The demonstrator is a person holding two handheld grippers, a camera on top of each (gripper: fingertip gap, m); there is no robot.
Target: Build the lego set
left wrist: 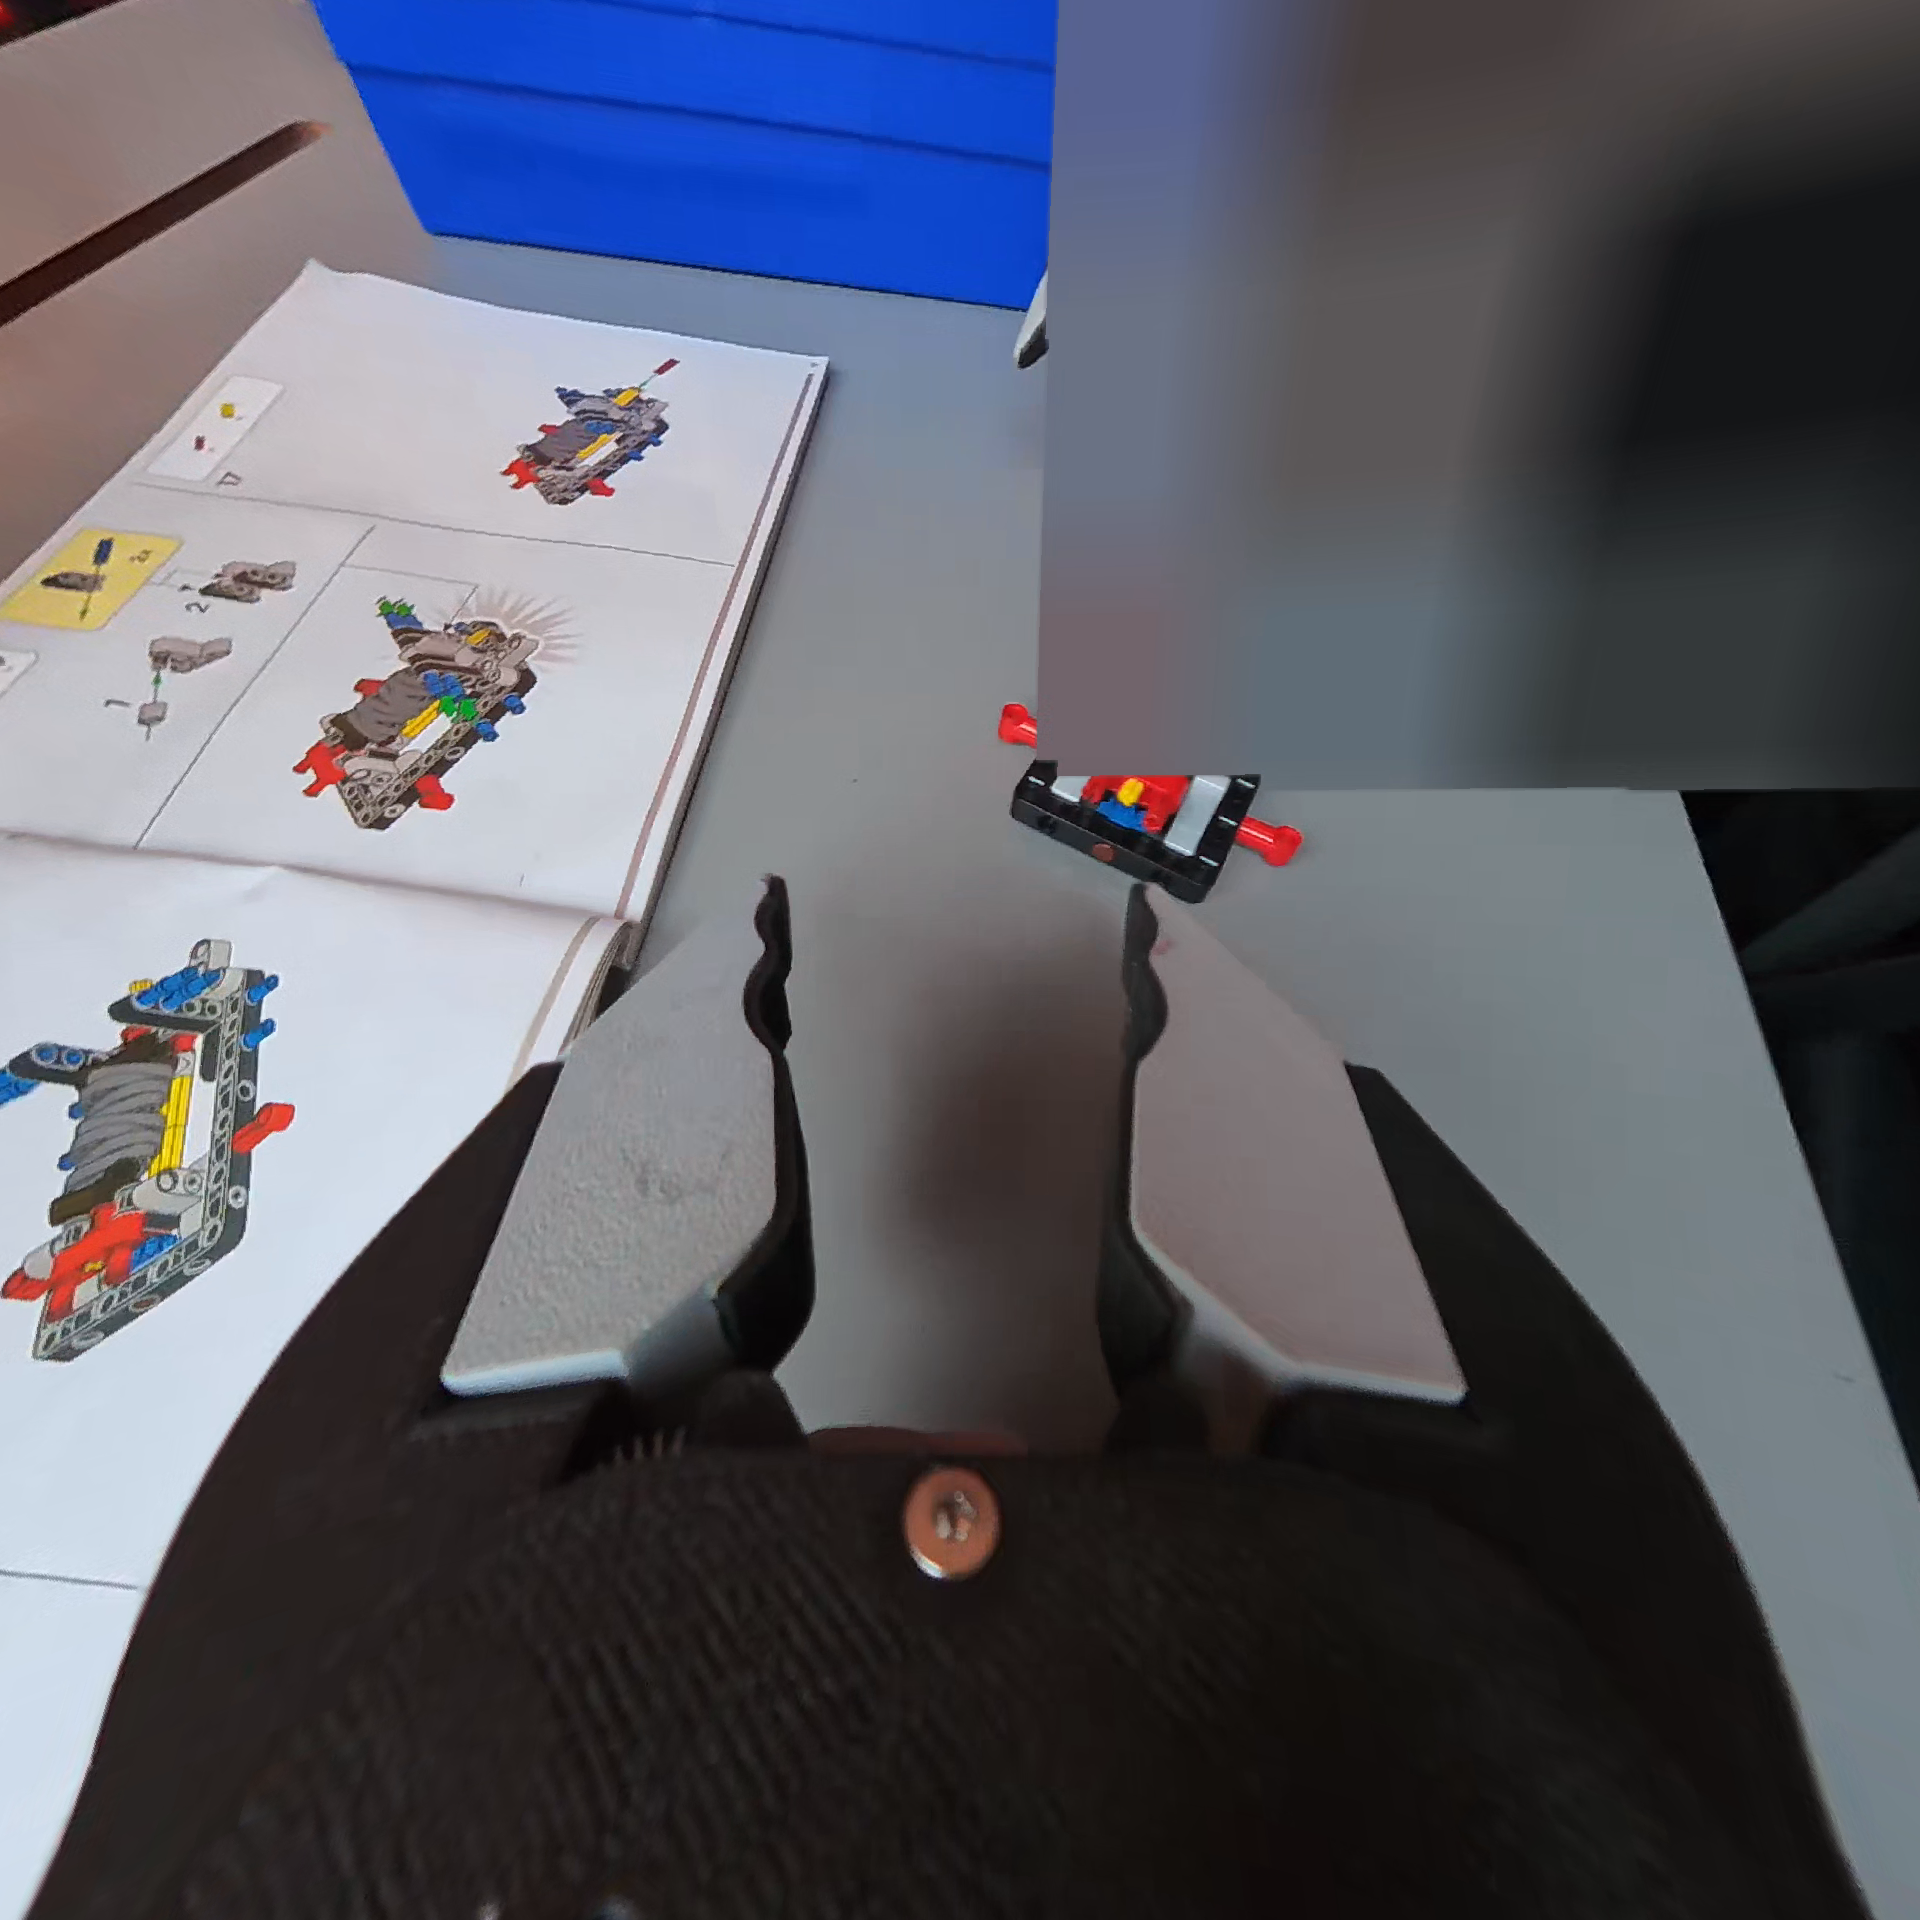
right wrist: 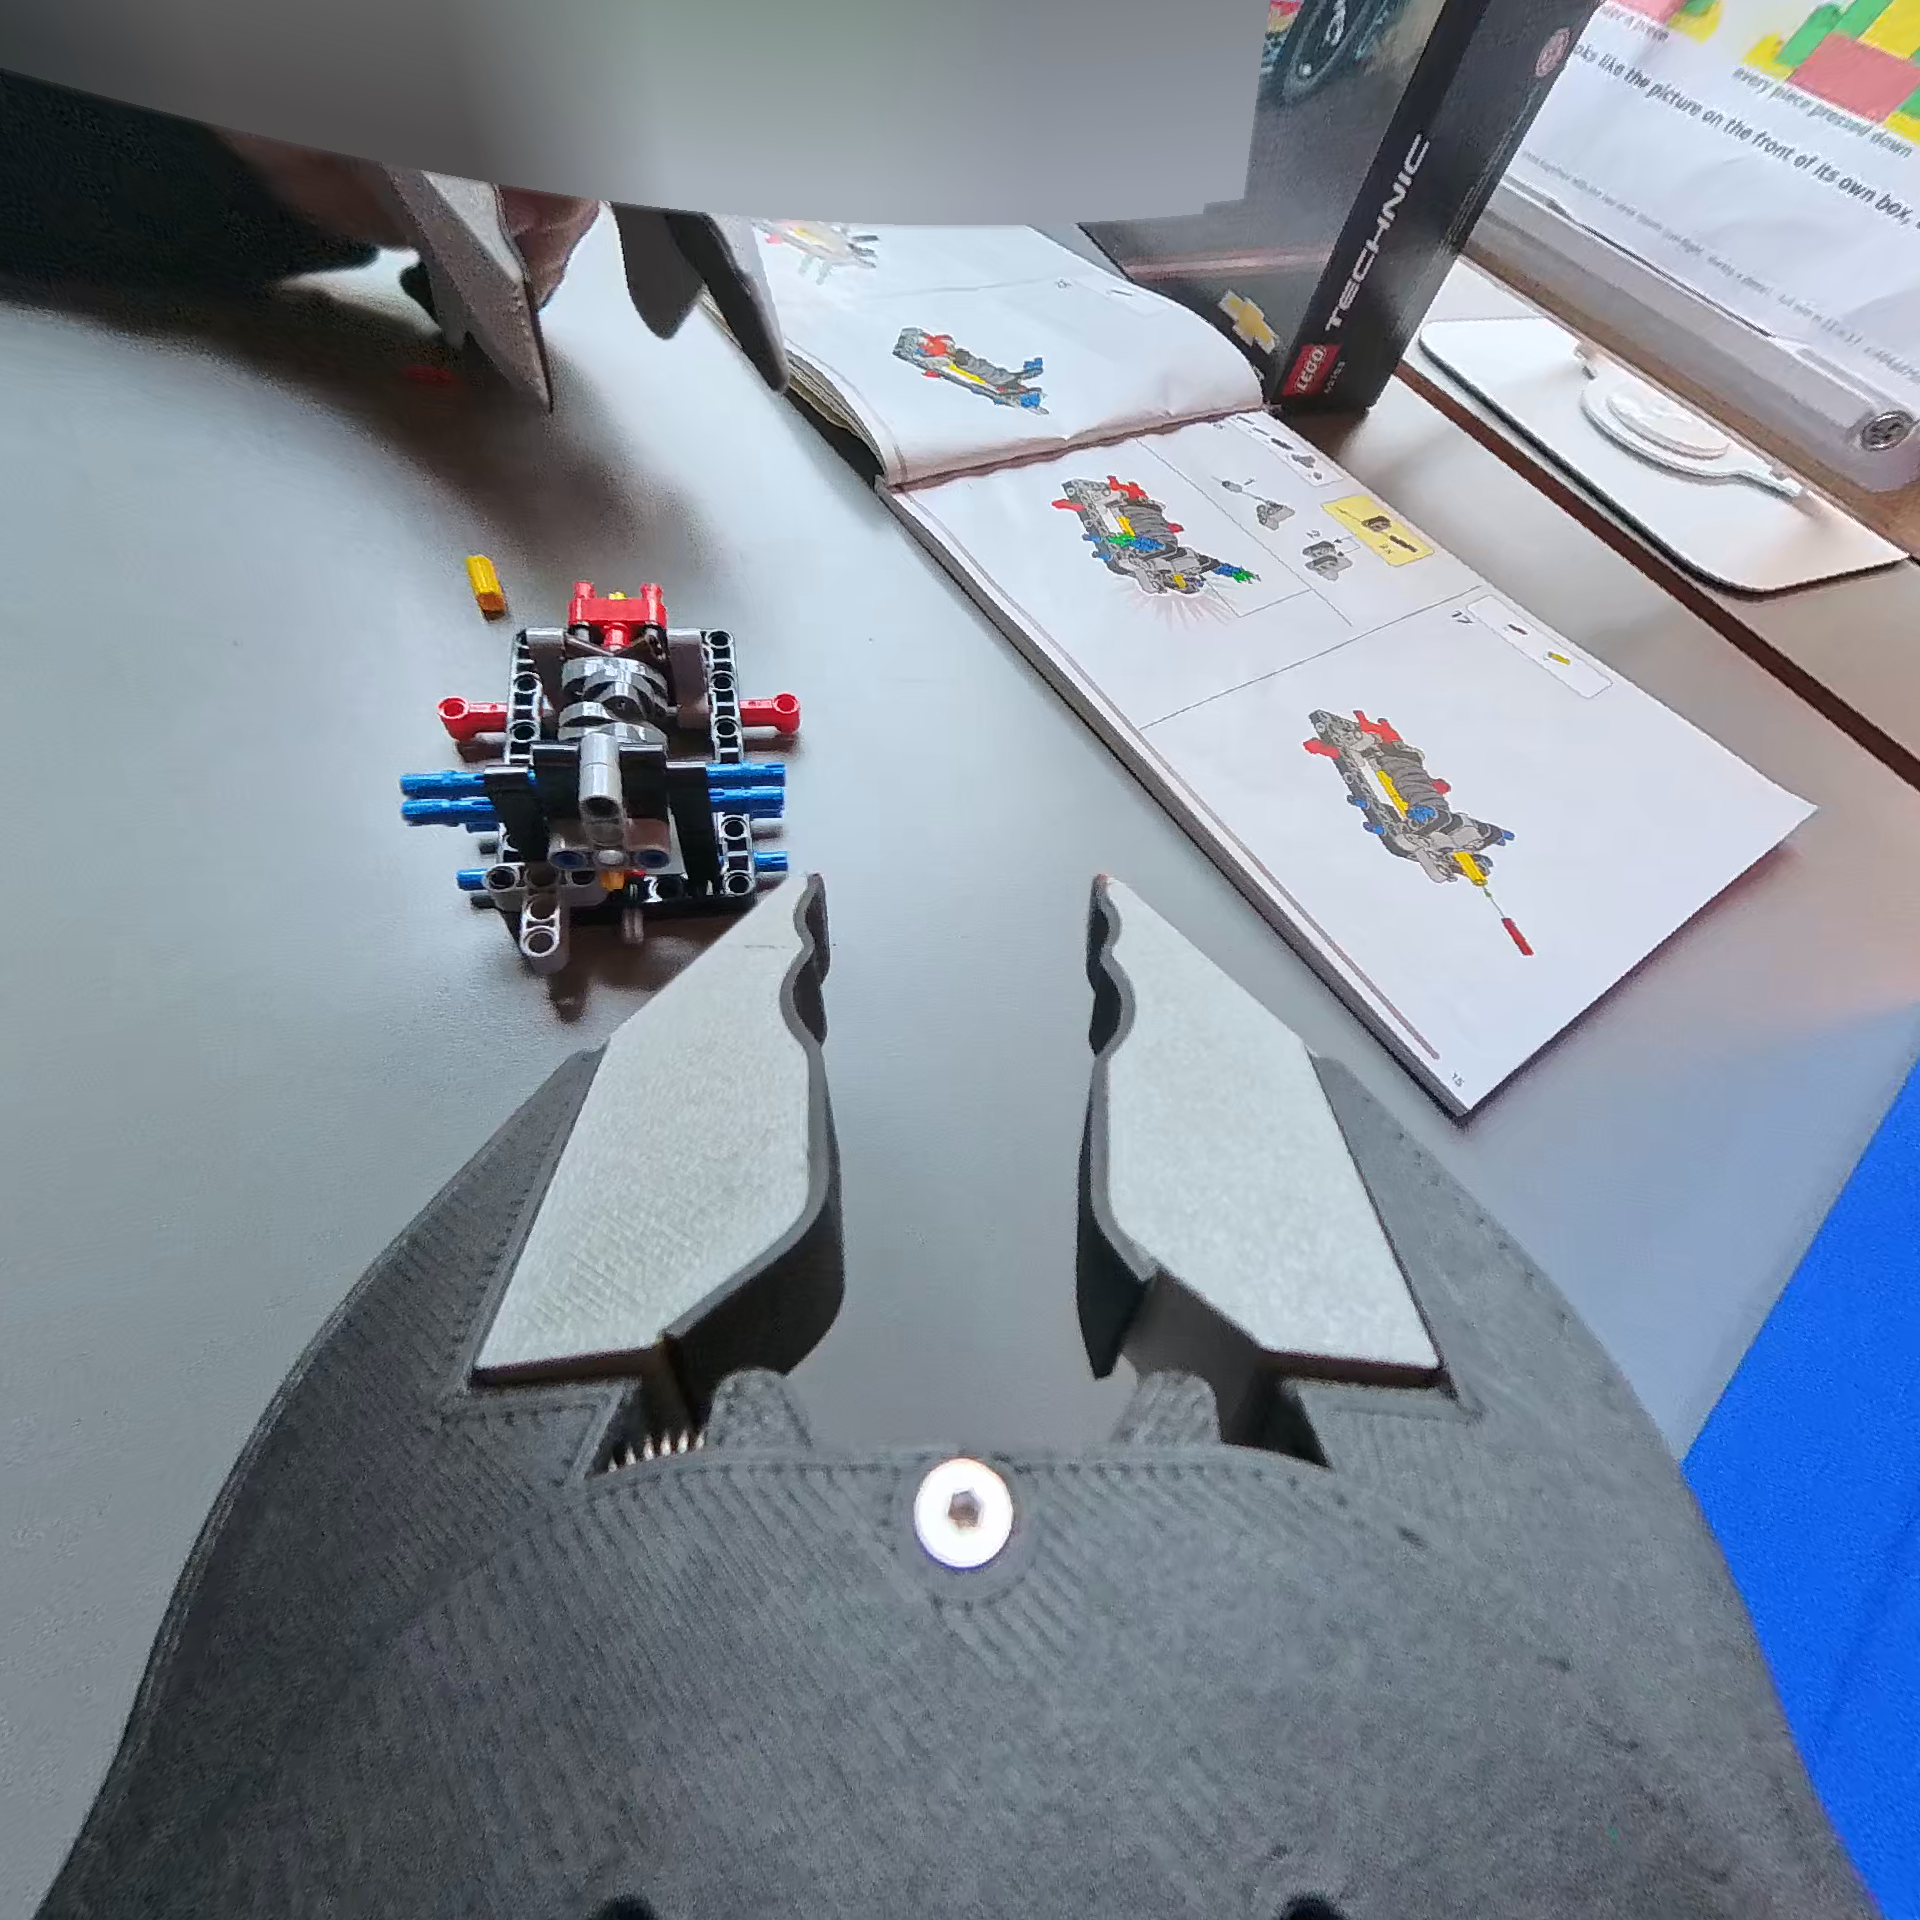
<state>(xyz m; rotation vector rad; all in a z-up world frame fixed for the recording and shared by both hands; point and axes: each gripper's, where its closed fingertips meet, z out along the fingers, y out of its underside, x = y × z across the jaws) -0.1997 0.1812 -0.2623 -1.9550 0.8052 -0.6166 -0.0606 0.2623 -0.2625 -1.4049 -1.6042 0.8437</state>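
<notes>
**Chassis partly built, both grippers empty**

Chassis assembly resting flat on the grey table, ahead and to the left of the right gripper, near its left fingertip but not between the fingers. Right gripper spread wide, holding nothing. Left gripper likewise released and empty, hovering just short of the same assembly, most of which sits behind a blurred patch in the left wrist view.

Done so far, judging from the model: black beam frame closed, grey ribbed core seated down the middle, red block at the far end, red pins out both sides, blue pins projecting left and right, grey connectors at the near end.

Left to do: one loose yellow piece lying just beyond the model, apart from it, not yet fitted. Something small and red farther off near the left gripper, too blurred to identify. Instruction booklet open to the right, showing a longer frame than the one on the table, so probably an early-to-middle stage with much of the build remaining. Black set box standing upright behind the booklet.
</notes>
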